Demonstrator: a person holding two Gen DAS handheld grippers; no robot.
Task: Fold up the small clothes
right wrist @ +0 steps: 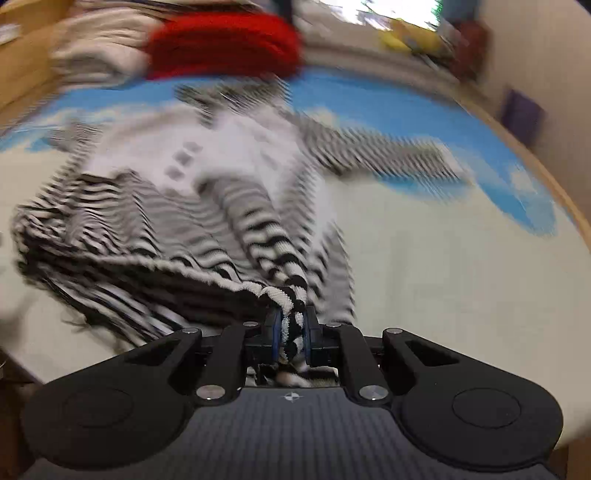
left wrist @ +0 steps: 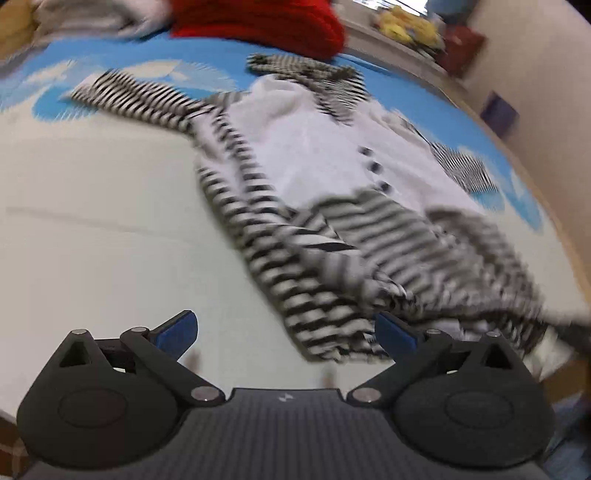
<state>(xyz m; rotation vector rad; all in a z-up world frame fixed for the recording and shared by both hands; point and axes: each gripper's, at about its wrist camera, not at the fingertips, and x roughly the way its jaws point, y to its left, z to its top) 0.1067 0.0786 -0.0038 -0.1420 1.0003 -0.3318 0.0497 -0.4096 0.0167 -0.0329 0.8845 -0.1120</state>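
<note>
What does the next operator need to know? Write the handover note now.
Left gripper: open, holding nothing, near the garment's near hem.
Right gripper: shut on a bunched striped edge of the garment.
Garment lies spread on the mat, both sleeves out, buttons up. Red knit sits at the far edge.
Done: one edge gripped. Left: all folds, probably starting with a left grip.

Probably a home: clothes pile (left wrist: 258, 22), yellow plush toy (left wrist: 406, 27).
</note>
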